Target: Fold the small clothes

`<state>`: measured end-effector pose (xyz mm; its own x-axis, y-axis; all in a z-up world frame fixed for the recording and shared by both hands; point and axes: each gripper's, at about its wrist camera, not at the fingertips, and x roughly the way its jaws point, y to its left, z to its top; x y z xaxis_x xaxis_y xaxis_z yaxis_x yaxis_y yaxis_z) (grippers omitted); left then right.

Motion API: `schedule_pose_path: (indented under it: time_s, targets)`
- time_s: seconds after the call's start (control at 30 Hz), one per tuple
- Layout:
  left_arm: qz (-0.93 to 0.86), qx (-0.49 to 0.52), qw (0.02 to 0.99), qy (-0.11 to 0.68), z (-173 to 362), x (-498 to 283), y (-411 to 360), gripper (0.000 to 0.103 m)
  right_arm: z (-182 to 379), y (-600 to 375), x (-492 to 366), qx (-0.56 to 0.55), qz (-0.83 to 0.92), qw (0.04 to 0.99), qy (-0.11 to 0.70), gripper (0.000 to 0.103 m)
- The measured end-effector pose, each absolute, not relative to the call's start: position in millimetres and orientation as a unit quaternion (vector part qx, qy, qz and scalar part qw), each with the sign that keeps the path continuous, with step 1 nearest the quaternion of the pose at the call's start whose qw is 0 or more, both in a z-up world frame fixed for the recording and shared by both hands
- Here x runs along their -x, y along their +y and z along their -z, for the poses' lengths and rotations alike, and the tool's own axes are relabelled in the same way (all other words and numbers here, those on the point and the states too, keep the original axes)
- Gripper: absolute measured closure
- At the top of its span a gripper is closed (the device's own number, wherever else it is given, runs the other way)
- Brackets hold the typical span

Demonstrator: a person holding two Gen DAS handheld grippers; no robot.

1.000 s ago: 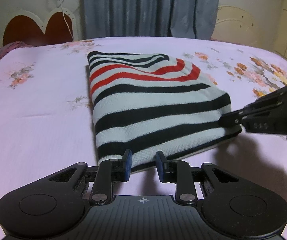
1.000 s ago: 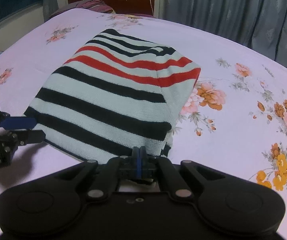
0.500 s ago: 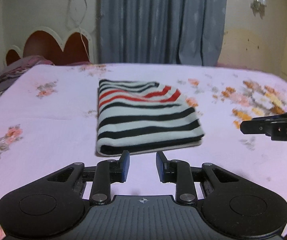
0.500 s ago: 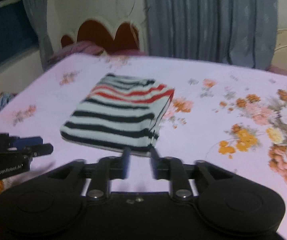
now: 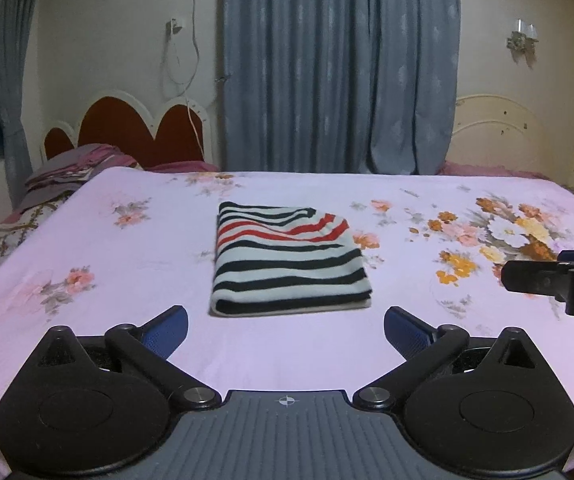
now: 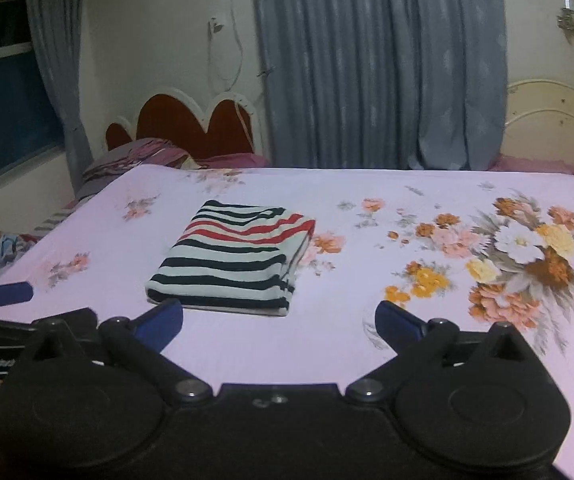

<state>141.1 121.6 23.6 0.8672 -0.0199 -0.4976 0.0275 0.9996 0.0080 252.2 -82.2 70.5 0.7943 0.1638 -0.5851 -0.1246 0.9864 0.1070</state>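
Both grippers have pulled back from the folded striped garment (image 5: 289, 262) at frame centre on the bed (image 5: 127, 264); left gripper (image 5: 286, 330) and right gripper (image 6: 279, 322) jaws now wide, empty; curtain (image 5: 339, 68) behind

- Folded garment (image 5: 289, 266): white with black stripes and red ones.
- Bedsheet (image 5: 127, 272): pale lilac, orange-pink floral print.
- Curtain (image 5: 339, 68): grey-blue.
- Headboard (image 5: 135, 132): dark red, white-edged.
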Motion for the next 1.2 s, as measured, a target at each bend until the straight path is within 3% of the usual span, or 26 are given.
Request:
schedule_pose_path:
  time_s: [0.5,1.2]
  targets:
    - [0.016,0.012,0.973,0.228,-49,-83,123,0.0,-79,-89,-204,-0.036,-0.066,0.945,0.318,0.001]
    - [0.017,0.021,0.977,0.211,-60,-69,116,0.0,-99,-94,-190,-0.028,-0.068,0.951,0.299,0.001]
